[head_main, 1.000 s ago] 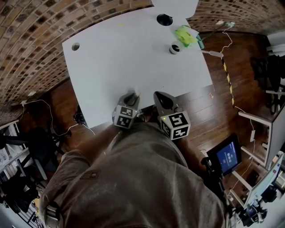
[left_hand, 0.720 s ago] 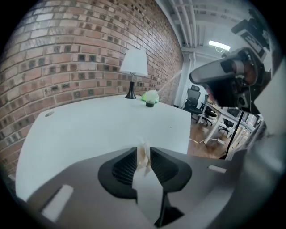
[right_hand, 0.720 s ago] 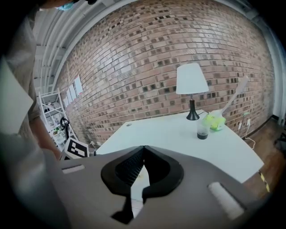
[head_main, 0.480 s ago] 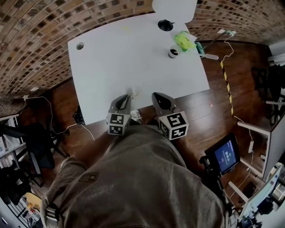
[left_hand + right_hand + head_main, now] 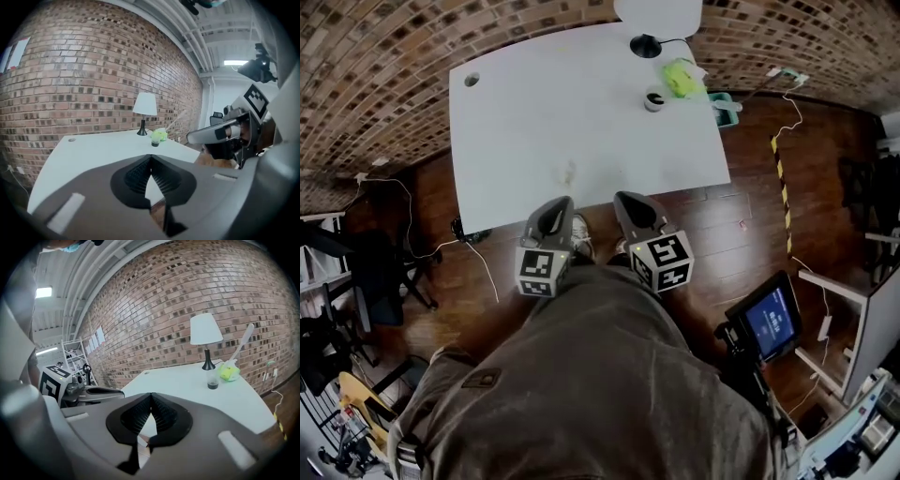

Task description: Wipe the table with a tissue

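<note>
The white table [image 5: 581,112] stands ahead of me against the brick wall. A small pale crumpled patch, which looks like the tissue [image 5: 568,173], lies near the table's front edge, free of both grippers. My left gripper [image 5: 560,203] hangs just off that edge, short of the tissue, shut with nothing between its jaws [image 5: 150,157]. My right gripper [image 5: 628,198] is beside it, over the wooden floor, also shut and empty [image 5: 151,395]. Each gripper shows in the other's view: the right gripper [image 5: 224,134] and the left gripper [image 5: 86,391].
At the table's far right stand a lamp [image 5: 646,43] with a white shade, a small cup [image 5: 653,99] and a green object [image 5: 680,77]. A cable hole [image 5: 472,80] is at the far left corner. Cables lie on the floor, and a screen on a stand [image 5: 767,323] is to my right.
The left gripper has shut, risen and drawn back from the table edge, leaving the tissue lying on the table. The right gripper has shifted back a little. The table looks farther away.
</note>
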`<state>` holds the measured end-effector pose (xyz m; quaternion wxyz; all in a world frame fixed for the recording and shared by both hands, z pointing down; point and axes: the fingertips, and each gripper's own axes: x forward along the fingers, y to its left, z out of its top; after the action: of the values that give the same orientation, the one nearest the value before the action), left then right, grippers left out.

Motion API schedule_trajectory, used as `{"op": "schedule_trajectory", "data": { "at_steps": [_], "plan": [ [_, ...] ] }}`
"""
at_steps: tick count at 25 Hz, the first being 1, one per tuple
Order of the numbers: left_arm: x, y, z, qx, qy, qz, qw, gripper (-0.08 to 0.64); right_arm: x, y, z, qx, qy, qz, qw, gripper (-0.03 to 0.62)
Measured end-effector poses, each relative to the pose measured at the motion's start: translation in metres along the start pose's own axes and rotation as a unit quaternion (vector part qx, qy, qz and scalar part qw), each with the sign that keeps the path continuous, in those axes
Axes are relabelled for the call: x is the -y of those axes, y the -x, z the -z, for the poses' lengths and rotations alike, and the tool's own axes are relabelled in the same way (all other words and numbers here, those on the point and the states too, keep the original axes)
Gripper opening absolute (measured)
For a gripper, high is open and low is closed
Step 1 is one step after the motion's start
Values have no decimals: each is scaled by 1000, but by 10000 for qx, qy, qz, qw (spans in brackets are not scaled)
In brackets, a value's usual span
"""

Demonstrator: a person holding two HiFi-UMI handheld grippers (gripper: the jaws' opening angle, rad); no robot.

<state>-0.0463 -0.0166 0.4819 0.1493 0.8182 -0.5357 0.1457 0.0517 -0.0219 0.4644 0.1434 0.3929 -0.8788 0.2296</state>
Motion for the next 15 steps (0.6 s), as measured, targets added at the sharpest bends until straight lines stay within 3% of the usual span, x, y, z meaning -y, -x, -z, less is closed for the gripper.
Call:
{"op": "schedule_trajectory", "data": {
  "at_steps": [7, 15],
  "plan": [
    [33, 21, 2, 66, 97, -192, 9997, 2, -7, 23, 21, -55, 30, -354, 9994, 11],
    [42, 25, 5, 25, 111, -20, 9999, 2, -8, 32, 25, -90, 50, -296, 9995, 11]
  ]
}}
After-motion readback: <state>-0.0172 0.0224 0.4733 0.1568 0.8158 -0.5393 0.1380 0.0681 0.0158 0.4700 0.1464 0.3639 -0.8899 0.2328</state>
